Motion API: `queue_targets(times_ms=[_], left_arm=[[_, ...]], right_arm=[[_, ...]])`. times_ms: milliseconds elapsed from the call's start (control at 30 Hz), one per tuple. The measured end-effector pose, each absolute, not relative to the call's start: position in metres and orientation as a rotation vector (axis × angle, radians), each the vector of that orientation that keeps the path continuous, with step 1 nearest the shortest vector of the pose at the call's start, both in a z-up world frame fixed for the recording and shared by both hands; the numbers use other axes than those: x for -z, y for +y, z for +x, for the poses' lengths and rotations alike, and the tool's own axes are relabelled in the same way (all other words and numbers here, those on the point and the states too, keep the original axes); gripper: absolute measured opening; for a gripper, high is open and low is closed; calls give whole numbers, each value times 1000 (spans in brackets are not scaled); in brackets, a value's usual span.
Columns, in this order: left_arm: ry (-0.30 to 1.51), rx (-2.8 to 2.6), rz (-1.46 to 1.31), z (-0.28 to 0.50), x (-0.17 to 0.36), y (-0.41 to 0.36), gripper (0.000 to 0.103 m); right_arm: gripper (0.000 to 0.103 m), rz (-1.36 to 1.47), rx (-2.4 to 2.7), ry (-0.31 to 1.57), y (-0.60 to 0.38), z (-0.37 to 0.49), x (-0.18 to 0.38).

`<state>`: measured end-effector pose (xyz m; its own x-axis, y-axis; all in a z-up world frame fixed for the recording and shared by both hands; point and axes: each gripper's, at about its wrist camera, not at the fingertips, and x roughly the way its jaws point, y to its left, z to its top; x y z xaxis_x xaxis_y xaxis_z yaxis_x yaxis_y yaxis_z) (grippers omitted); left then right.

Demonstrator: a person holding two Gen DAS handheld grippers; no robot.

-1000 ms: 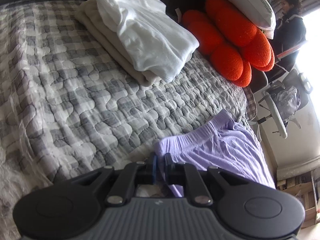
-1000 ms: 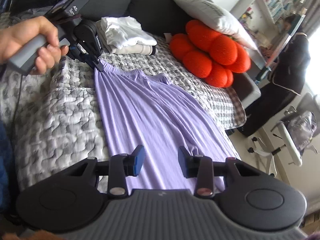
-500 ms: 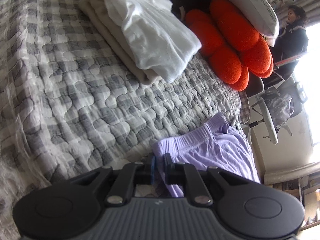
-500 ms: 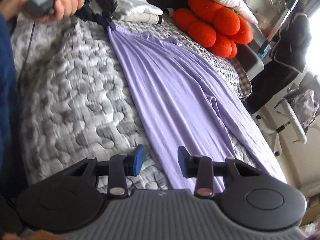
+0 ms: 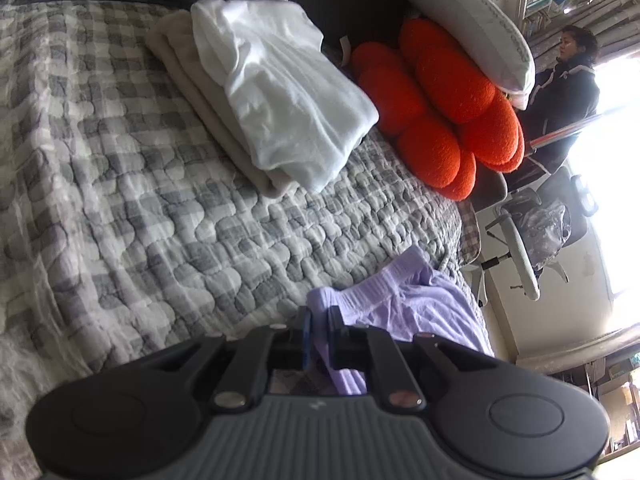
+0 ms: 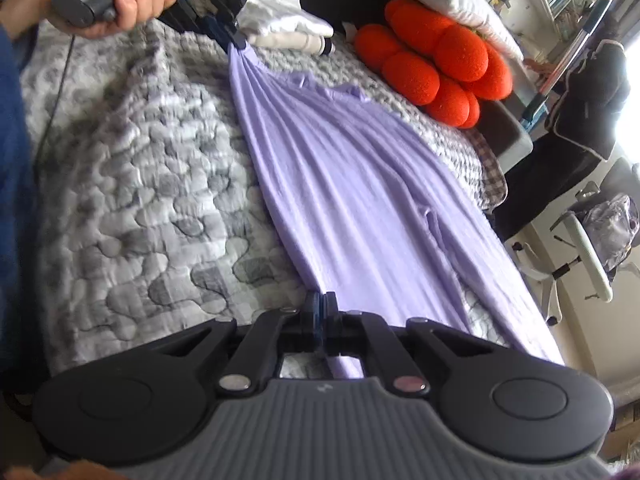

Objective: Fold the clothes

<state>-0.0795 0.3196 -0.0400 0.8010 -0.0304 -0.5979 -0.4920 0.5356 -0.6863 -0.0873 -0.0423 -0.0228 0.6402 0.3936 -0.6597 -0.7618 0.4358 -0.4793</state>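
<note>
The right gripper has its fingers pinched tight on the near edge of the lilac trousers; the left gripper clamps their waistband corner. The trousers lie stretched lengthwise across the grey checked quilt on the bed. Upper centre, folded white and beige clothes sit beside an orange cushion; an office chair stands at right.

both wrist views sit low over the bed, facing the orange cushion at upper right. the right view looks along the purple garment; both share the folded stack.
</note>
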Motion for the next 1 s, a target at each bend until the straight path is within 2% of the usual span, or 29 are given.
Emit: queue_targets(times_ms=[133, 733, 867, 933, 1000], left_arm=[[580, -302, -964, -86, 31, 315, 8], [635, -351, -997, -85, 46, 312, 7], [692, -326, -1048, -76, 61, 320, 7], [703, -285, -1055, -73, 61, 323, 8], [724, -244, -1079, -70, 62, 329, 20]], right_arm=[[0, -811, -787, 507, -51, -96, 9], [2, -860, -921, 597, -43, -110, 22], [6, -854, -931, 614, -41, -109, 25], [8, -814, -931, 602, -46, -106, 19], [9, -766, -929, 585, -51, -102, 12]])
